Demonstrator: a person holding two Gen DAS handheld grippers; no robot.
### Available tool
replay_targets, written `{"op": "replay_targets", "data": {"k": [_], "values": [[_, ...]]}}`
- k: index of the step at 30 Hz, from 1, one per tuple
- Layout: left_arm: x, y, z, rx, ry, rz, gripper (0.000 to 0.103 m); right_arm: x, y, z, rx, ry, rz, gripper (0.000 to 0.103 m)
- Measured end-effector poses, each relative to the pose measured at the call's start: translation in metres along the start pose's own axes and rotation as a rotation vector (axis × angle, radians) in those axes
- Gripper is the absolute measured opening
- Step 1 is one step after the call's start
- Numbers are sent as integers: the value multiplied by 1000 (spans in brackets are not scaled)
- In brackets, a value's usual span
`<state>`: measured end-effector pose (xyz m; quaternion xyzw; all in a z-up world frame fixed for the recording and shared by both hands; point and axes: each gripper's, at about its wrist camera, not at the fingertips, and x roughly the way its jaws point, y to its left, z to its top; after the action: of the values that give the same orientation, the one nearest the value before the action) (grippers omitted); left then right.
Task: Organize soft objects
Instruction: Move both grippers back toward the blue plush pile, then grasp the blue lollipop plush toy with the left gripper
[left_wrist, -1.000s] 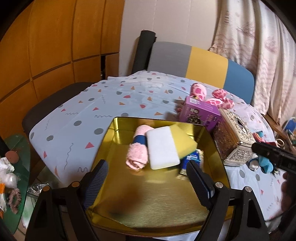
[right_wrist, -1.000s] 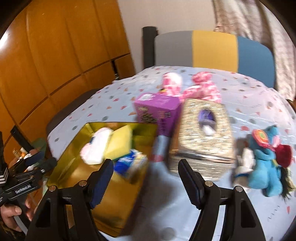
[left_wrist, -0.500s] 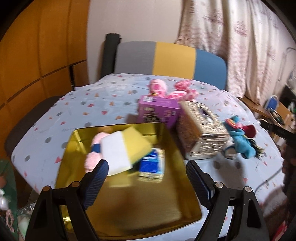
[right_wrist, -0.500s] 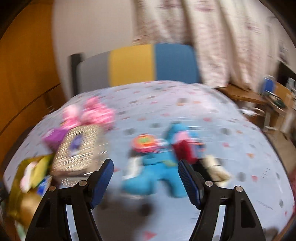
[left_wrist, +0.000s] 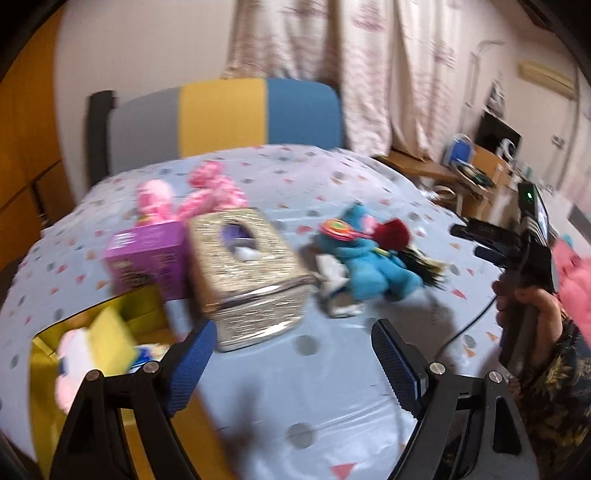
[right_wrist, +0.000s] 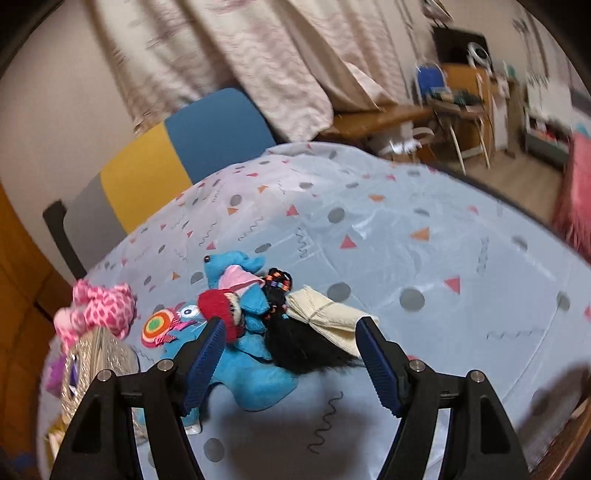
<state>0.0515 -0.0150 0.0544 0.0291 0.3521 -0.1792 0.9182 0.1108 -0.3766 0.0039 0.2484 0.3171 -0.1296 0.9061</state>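
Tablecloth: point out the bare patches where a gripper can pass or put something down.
Free: the tablecloth right of the blue plush and cream bundle, toward the far edge. Crowded: the tissue box, purple box and gold tray sit packed together.

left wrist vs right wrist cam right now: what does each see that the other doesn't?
Left wrist only: the gold tray with a yellow sponge, the purple box, and the person's hand holding the other gripper.

Right wrist only: a folded cream cloth beside a black hairy item, framed by the open right gripper.

Both: blue plush toy, pink spotted plush, glittery tissue box, patterned tablecloth.
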Motion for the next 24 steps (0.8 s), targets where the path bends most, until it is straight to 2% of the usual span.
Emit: {"op": "replay_targets", "data": {"k": [6,12,18,22,23,24], "values": [[52,-48,14,78,91,-91,73,6,-20,-1,116,46,17,74],[98,-77,33,98,154,-143,70,7,-16,-3,104,52,38,74],[156,-98,51,121,235,-114,70,7,-17,-2,117,58,69,74],[193,-112,59,180,278,-73,69,10,-16,-2,122,72,90,74],[201,-113,60,185,292,-66,66,10,-16,-3,120,74,94,74],[210,-114,61,188,314,-60,49,10,-15,-3,119,75,95,74]]}}
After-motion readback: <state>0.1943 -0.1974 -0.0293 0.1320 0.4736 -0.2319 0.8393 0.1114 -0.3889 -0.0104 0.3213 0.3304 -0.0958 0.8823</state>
